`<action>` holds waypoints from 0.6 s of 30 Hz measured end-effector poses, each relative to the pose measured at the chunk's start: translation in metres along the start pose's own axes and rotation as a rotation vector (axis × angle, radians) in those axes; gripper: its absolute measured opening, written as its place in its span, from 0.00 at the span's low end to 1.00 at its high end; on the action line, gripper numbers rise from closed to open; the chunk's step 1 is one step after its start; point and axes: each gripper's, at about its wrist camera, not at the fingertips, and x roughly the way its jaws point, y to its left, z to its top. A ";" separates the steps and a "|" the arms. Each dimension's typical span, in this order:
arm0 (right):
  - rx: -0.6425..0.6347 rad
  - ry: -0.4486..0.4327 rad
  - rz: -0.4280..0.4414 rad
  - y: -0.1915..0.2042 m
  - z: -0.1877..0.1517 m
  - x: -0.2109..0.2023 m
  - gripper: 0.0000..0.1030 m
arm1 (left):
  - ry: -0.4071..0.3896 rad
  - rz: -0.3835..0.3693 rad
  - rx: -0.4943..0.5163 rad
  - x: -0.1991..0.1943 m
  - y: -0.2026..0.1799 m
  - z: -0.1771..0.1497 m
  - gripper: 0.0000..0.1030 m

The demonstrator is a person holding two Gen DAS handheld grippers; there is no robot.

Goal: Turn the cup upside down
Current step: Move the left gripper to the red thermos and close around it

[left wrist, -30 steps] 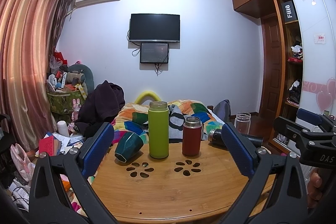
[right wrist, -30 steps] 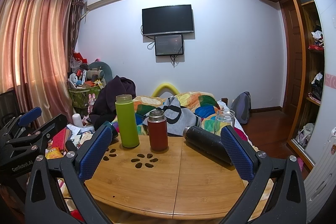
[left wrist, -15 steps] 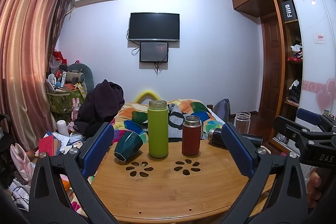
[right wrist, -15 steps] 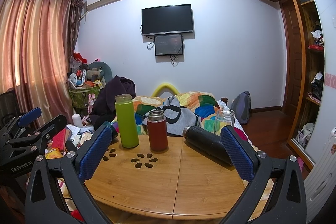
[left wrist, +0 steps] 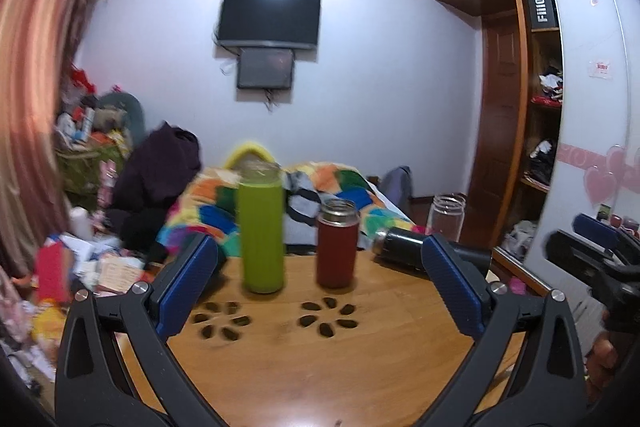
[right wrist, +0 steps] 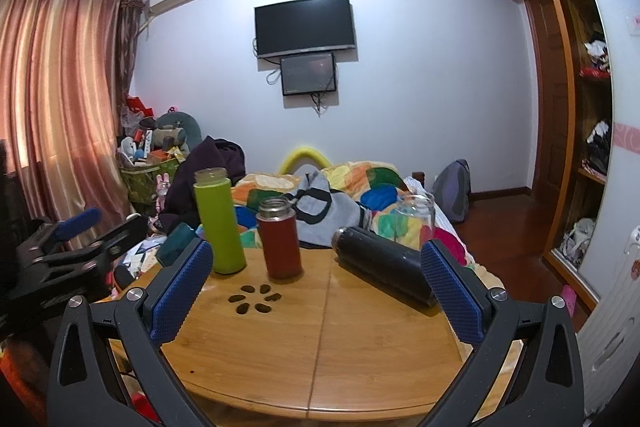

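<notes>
On the round wooden table stand a tall green bottle and a short red flask, both upright. A black flask lies on its side at the right. A clear glass jar stands at the far right edge. A dark teal cup lies tipped at the left edge, hidden behind my left finger in the left wrist view. My left gripper is open and empty, in front of the bottles. My right gripper is open and empty near the table's front.
A bed with a colourful quilt lies behind the table. Clutter and a dark jacket fill the floor at left. A wardrobe stands at right. The table has flower-shaped cut-outs.
My left gripper has swung left and moved closer to the bottles; its view is blurred. The teal cup has slid behind its left finger. My right gripper has barely moved.
</notes>
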 end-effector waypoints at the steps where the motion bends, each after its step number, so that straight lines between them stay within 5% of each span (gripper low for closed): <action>1: 0.007 0.005 -0.004 -0.004 -0.001 0.003 1.00 | 0.033 0.000 0.004 0.017 -0.002 -0.001 1.00; 9: 0.042 0.039 -0.042 -0.037 -0.014 0.019 1.00 | 0.317 -0.008 0.079 0.155 -0.030 -0.018 1.00; 17: 0.081 0.077 -0.048 -0.061 -0.027 0.035 1.00 | 0.434 0.019 0.009 0.235 -0.024 -0.025 1.00; 18: 0.082 0.081 -0.048 -0.062 -0.029 0.036 1.00 | 0.441 0.019 0.001 0.241 -0.023 -0.026 0.94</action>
